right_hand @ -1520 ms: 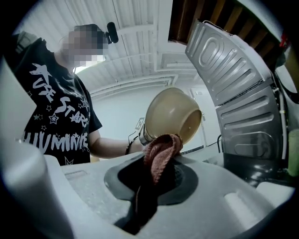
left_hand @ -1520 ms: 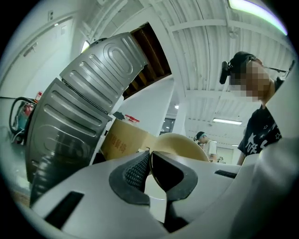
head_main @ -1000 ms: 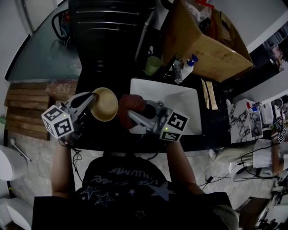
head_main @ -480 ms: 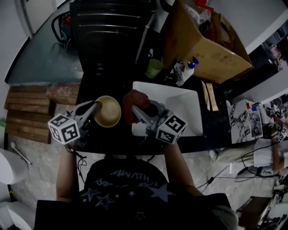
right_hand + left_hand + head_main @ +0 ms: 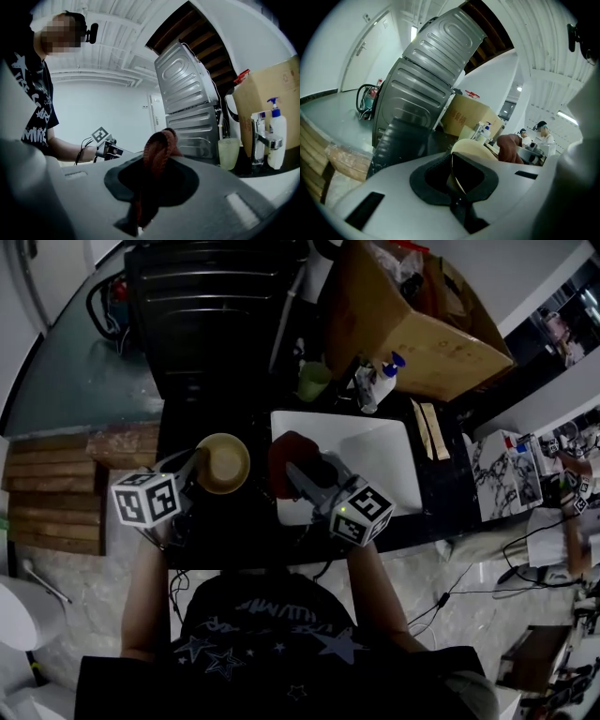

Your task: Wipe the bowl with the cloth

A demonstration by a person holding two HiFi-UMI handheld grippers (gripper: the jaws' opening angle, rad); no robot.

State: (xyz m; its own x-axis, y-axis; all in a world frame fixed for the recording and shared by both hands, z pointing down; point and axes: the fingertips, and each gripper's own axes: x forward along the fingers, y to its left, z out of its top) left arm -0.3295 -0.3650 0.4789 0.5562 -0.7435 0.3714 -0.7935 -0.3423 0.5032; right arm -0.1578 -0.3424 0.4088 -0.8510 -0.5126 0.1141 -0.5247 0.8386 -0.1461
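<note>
A small tan bowl (image 5: 223, 462) hangs over the dark counter, left of the sink, its opening facing up toward the head camera. My left gripper (image 5: 198, 461) is shut on the bowl's left rim; in the left gripper view the thin rim (image 5: 457, 177) runs between the closed jaws. A reddish-brown cloth (image 5: 289, 462) is bunched in my right gripper (image 5: 298, 471), which is shut on it over the left part of the sink. In the right gripper view the cloth (image 5: 159, 145) sticks up out of the jaws. Bowl and cloth sit a short gap apart.
A white rectangular sink (image 5: 380, 457) lies right of the bowl. Behind it stand a green cup (image 5: 314, 381), a pump bottle (image 5: 386, 378) and a cardboard box (image 5: 412, 320). A black ribbed appliance (image 5: 211, 306) fills the back. Wooden boards (image 5: 66, 488) lie at the left.
Both grippers have sunk and drifted apart a little: the bowl now turns its opening more upward, and the cloth has moved right, over the sink's edge. Both grips hold as before.
</note>
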